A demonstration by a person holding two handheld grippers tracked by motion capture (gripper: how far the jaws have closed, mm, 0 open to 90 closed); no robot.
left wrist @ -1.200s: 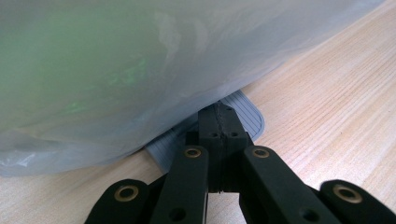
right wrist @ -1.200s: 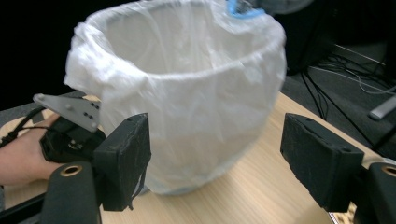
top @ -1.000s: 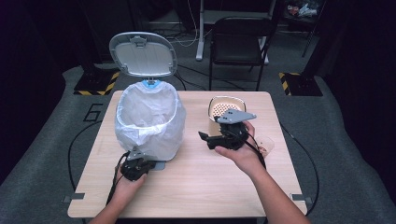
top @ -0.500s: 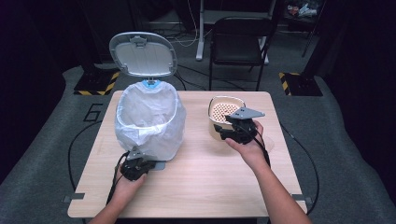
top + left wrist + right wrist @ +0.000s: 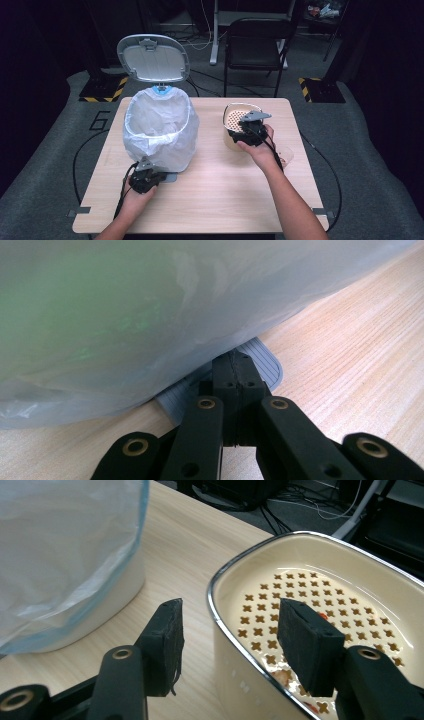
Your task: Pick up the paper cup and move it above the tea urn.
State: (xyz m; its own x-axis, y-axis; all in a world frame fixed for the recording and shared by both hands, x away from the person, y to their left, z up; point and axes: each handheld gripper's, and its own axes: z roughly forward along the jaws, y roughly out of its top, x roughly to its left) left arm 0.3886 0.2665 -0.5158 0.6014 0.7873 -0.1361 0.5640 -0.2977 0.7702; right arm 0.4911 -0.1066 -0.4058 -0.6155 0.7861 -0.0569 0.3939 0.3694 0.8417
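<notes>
With my left gripper (image 5: 235, 385) clamped tight, pressing the bin's pedal (image 5: 260, 365) so the lid (image 5: 153, 58) stands open, my right gripper (image 5: 227, 640) has been closing astride the cream basket's (image 5: 320, 595) near wall — not yet pinching — so lifting and emptying it into the lined bin (image 5: 159, 127) remains.

Each hand carried a black gripper, the left gripper (image 5: 146, 176) and the right gripper (image 5: 248, 131), each topped by a grey three-cornered plate and trailing a black cable along a forearm that was bare, with no sleeve in sight. Seen close, the left gripper's (image 5: 234, 376) jaws were matte black bars jointed by brass-ringed pivots. The right gripper's (image 5: 230, 640) fingertips (image 5: 305, 642) were blocky black pads with a rough, slightly frayed surface.
</notes>
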